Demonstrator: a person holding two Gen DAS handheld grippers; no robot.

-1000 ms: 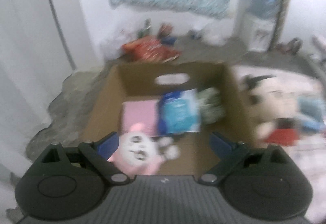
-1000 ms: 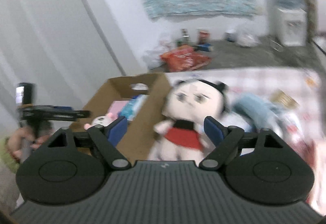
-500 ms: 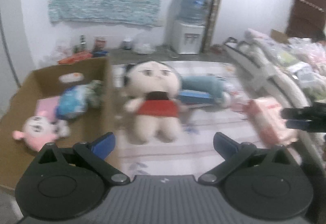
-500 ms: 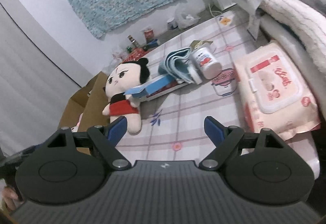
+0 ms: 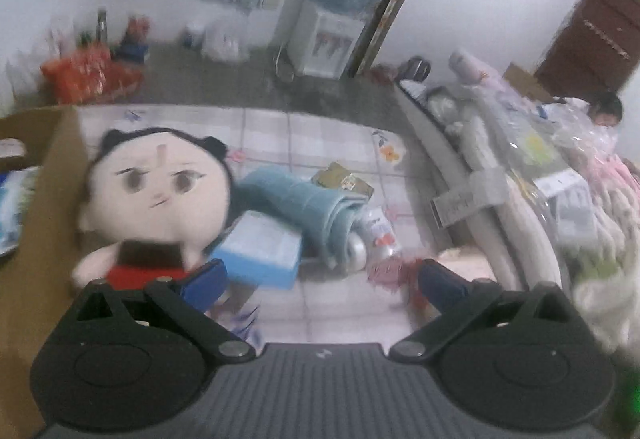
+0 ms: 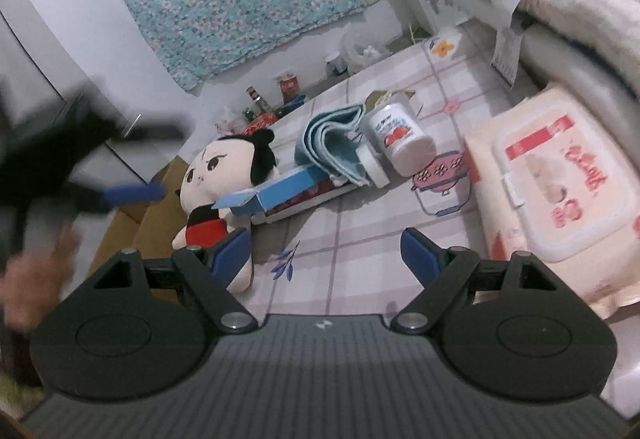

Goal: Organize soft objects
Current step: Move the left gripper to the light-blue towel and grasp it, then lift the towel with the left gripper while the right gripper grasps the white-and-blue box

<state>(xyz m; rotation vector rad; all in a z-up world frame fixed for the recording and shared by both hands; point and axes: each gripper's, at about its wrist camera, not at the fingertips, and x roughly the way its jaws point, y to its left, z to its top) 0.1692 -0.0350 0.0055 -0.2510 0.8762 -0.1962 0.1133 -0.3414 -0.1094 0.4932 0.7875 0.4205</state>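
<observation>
So the sorting looks partly done: the box (image 5: 36,175) already holds a blue pack, while the doll (image 6: 224,179) lies just beside it, with the towel (image 6: 332,143) and wipes (image 6: 560,199) beyond the doll. Left gripper (image 5: 316,277) and right gripper (image 6: 326,253) both gape, empty.

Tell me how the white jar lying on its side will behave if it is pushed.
The white jar looks round and lies on its side, so it would probably roll. Its wall looks rigid. The folded blue towel beside its lid may block it.
</observation>
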